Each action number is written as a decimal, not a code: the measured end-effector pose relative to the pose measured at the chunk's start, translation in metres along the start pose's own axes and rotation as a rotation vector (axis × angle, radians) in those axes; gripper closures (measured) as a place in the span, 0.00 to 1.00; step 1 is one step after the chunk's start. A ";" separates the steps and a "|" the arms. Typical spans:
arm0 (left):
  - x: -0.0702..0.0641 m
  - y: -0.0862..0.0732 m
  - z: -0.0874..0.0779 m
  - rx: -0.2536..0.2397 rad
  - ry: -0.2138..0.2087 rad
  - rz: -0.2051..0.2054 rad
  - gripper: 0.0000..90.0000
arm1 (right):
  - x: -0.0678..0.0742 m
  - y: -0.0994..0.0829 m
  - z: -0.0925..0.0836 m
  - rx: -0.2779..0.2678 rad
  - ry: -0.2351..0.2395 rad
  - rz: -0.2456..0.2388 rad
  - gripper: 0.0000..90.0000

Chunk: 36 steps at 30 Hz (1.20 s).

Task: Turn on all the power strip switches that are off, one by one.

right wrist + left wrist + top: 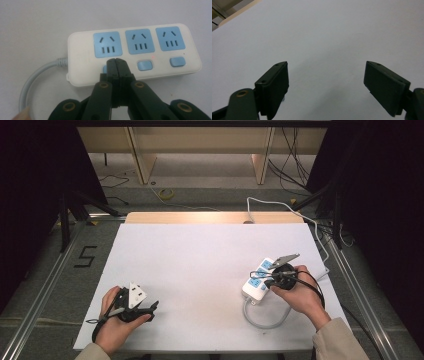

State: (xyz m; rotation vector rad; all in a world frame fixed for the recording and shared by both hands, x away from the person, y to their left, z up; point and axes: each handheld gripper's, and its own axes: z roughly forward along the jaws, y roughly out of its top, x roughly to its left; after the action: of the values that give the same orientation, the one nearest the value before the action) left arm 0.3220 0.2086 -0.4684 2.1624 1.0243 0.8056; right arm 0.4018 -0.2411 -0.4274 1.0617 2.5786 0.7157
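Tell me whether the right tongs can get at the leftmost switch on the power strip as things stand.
Probably yes. The right tongs are shut, tips together right over the leftmost switch of the power strip, nothing between. Whether they press it I cannot tell.

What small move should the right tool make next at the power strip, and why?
Probably press straight down. The right tool is shut, its tip over the leftmost blue switch of the power strip; whether it already touches is unclear. The left tool rests open, apart.
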 end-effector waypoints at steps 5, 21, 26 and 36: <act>0.000 0.000 0.000 -0.001 0.002 0.002 0.22 | -0.001 0.002 0.004 0.009 -0.001 -0.005 1.00; 0.000 0.000 0.000 0.001 0.002 0.005 0.22 | -0.001 0.009 0.014 0.044 0.005 -0.012 1.00; 0.000 0.000 0.001 0.002 0.003 0.007 0.22 | -0.001 0.010 0.016 0.052 0.008 -0.009 1.00; 0.000 0.000 0.001 0.001 0.003 0.007 0.22 | 0.000 0.013 0.017 0.065 0.010 -0.014 1.00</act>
State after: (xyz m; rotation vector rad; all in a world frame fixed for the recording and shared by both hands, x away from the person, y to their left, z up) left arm 0.3226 0.2081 -0.4685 2.1671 1.0189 0.8121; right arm 0.4163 -0.2276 -0.4349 1.0611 2.6313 0.6394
